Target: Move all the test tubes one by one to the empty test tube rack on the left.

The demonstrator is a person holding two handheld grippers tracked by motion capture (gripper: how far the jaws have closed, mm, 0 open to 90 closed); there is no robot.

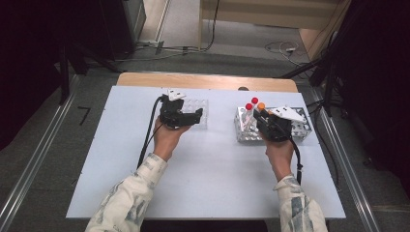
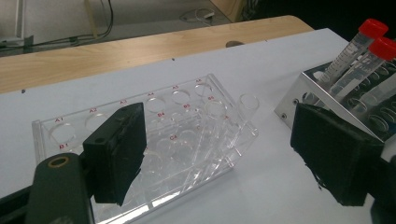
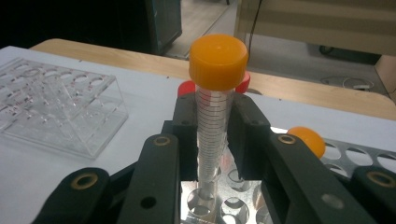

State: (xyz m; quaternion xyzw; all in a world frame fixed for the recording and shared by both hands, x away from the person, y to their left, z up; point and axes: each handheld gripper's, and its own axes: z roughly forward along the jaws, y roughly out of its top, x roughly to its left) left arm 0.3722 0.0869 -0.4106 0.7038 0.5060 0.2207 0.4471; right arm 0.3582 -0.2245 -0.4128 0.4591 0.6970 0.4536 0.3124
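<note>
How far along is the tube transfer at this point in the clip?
Barely begun. The clear plastic rack has no tubes in the holes that show. In hand: the right gripper is shut on an orange-capped tube, its bottom end at the metal rack. The left gripper is open, one jaw against the clear rack. Left: two red-capped tubes and another orange cap remain at the metal rack.

In the right gripper view, the orange-capped tube [image 3: 215, 121] hides its foot behind the right gripper [image 3: 215, 140], and two red caps [image 3: 187, 87] peek from behind. The metal rack [image 3: 355, 156] runs off the frame. In the high view, the clear rack [image 1: 200, 112] is partly hidden behind the left gripper [image 1: 186, 118].
</note>
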